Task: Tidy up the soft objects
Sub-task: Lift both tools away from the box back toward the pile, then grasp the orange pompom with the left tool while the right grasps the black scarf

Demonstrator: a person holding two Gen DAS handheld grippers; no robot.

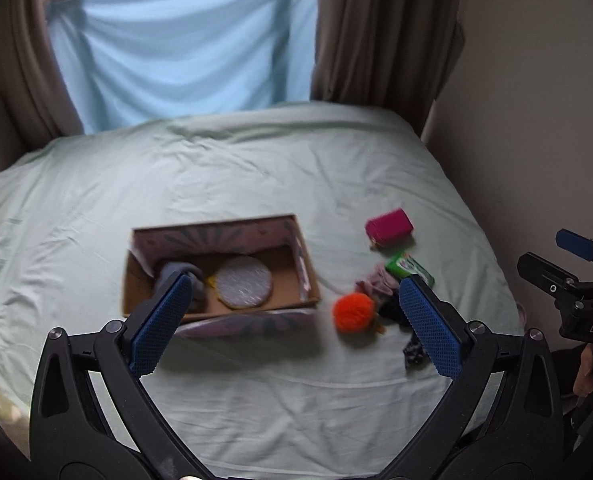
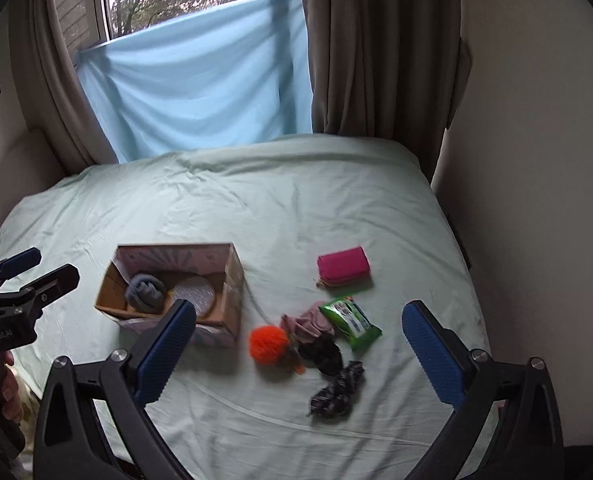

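Both tongs hover released over the bed, soft things scattered.

Left wrist view: left tongs [image 1: 292, 322] gape above the box [image 1: 300, 258], orange pompom [image 1: 353, 312] just right of it. Right wrist view: right tongs [image 2: 300, 354] spread wide; pink pouch [image 2: 343, 266], green packet [image 2: 351, 322] and dark scrunchies [image 2: 336, 388] lie mid-bed [image 2: 256, 200], toward its right edge.

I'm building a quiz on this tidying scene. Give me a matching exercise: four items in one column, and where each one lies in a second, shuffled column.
Items:
1. grey rolled sock
2. orange pom-pom
3. pink zip pouch
4. green wipes pack

Places:
A. on the sheet, farthest from the camera among the loose things
B. inside the cardboard box
C. on the sheet just right of the box
D. beside the mauve scrunchie, on its right

Pairs: 1-B, 2-C, 3-A, 4-D
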